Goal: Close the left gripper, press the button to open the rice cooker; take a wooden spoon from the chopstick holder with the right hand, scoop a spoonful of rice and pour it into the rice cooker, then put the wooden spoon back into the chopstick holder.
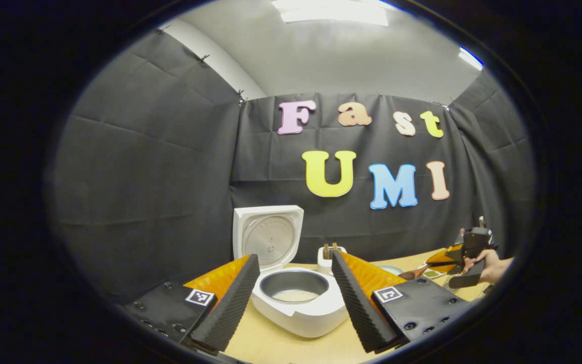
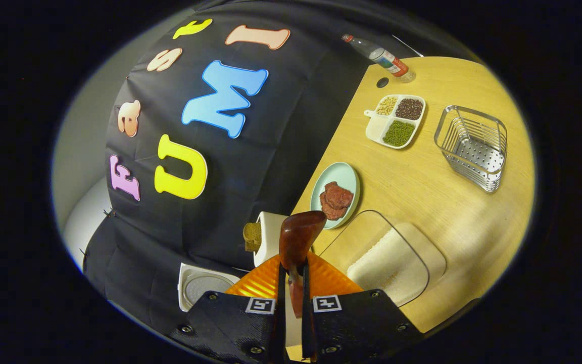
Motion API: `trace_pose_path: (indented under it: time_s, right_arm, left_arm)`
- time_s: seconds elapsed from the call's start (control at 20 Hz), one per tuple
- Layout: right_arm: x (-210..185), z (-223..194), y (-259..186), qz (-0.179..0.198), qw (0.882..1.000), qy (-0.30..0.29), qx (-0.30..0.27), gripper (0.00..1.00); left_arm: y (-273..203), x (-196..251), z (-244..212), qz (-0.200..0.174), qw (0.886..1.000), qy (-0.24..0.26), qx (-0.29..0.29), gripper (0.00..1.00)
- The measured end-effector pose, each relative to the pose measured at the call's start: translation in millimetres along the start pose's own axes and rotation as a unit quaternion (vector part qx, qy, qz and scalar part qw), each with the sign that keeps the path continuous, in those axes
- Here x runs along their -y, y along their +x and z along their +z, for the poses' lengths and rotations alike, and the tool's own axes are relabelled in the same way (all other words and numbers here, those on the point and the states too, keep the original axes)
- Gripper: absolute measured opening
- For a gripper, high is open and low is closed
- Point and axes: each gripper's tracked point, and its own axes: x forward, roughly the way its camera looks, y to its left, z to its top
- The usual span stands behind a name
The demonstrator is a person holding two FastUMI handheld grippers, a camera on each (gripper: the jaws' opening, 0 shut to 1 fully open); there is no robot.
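Right gripper: jaws pinching dark brown wooden spoon over clear rice tray. Left gripper: jaws spread before open white rice cooker. I'm fearing spoon twisting, spilling rice.

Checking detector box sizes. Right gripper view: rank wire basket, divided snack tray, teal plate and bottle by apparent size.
1. wire basket
2. divided snack tray and teal plate: look alike, unranked
3. bottle, smallest, but also farthest, so distance may shrink it.

The chopstick holder stands just behind the open rice cooker on the table.
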Motion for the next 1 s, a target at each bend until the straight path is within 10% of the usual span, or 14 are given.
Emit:
trace_pose_path:
  time_s: [1.0]
  right_arm:
    - [-152, -137, 110, 0.09, 0.985, -0.125, -0.081, 0.13]
  left_arm:
    - [-45, -92, -36, 0.115, 0.993, -0.022, -0.031, 0.98]
